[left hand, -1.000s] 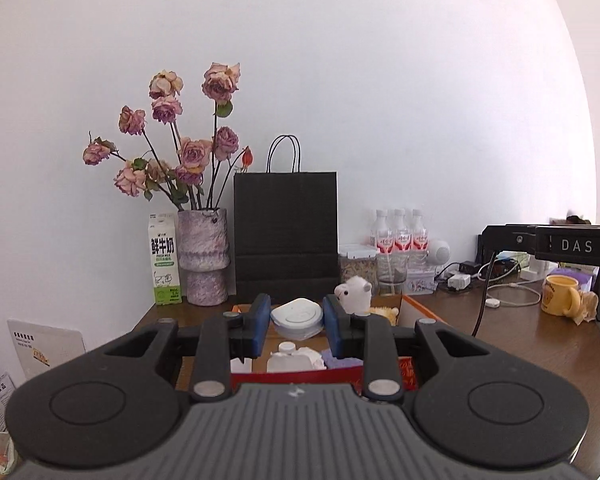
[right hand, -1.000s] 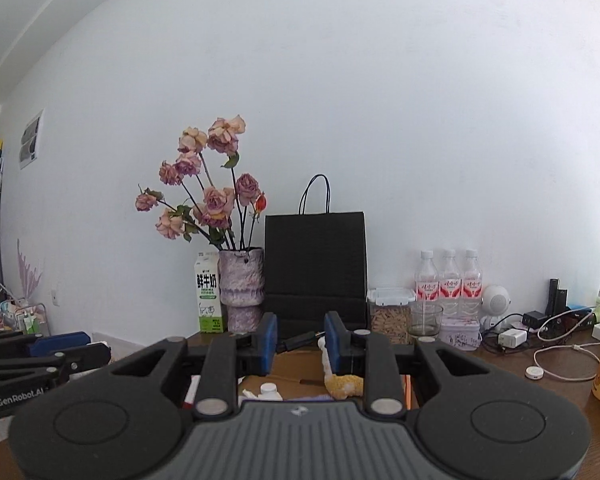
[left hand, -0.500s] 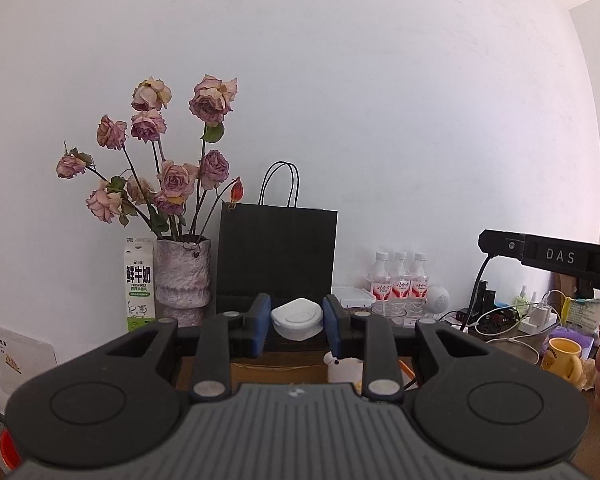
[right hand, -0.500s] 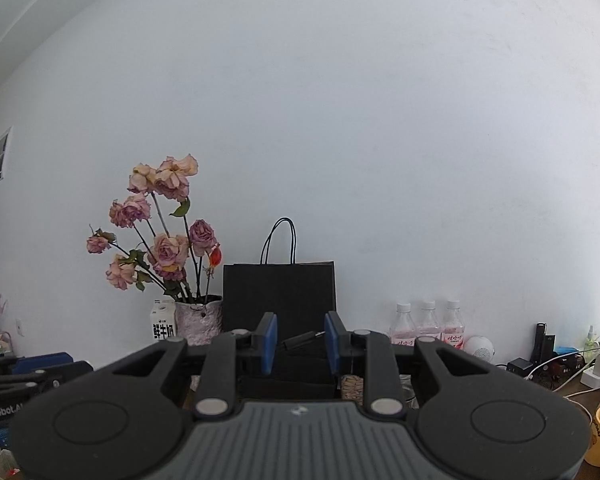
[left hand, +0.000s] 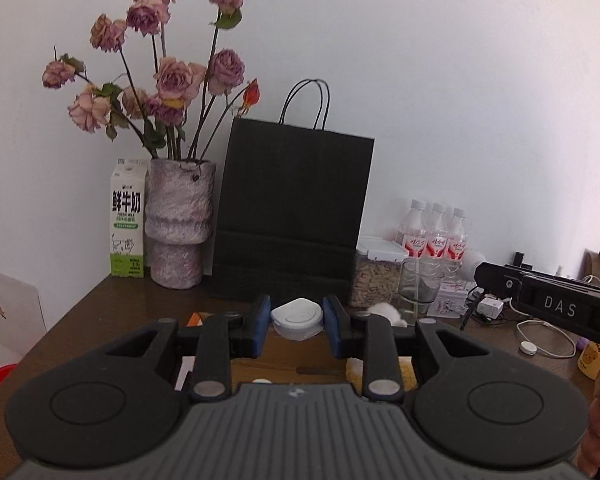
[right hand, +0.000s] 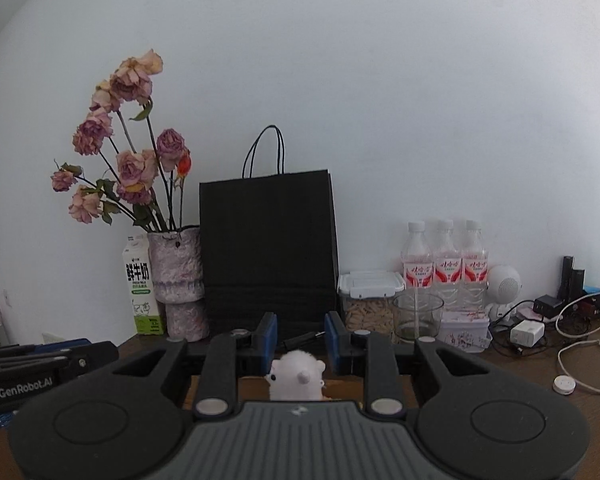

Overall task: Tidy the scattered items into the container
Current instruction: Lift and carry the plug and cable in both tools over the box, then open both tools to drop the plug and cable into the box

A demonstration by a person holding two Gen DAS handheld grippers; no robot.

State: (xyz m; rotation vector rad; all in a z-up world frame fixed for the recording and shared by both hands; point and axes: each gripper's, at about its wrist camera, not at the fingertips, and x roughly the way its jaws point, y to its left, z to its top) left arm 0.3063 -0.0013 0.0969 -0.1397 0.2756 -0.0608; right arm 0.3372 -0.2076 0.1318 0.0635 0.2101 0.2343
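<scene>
Your left gripper point(left hand: 296, 322) clamps the white case point(left hand: 297, 317) before the black bag point(left hand: 292, 216); your right gripper point(right hand: 300, 338) gapes, empty.

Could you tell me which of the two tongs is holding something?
The left tongs grip a white case between their pads; the right tongs are open and hold nothing.

right tool point(right hand: 297, 336) parted, white plush toy point(right hand: 297, 376) below
</scene>
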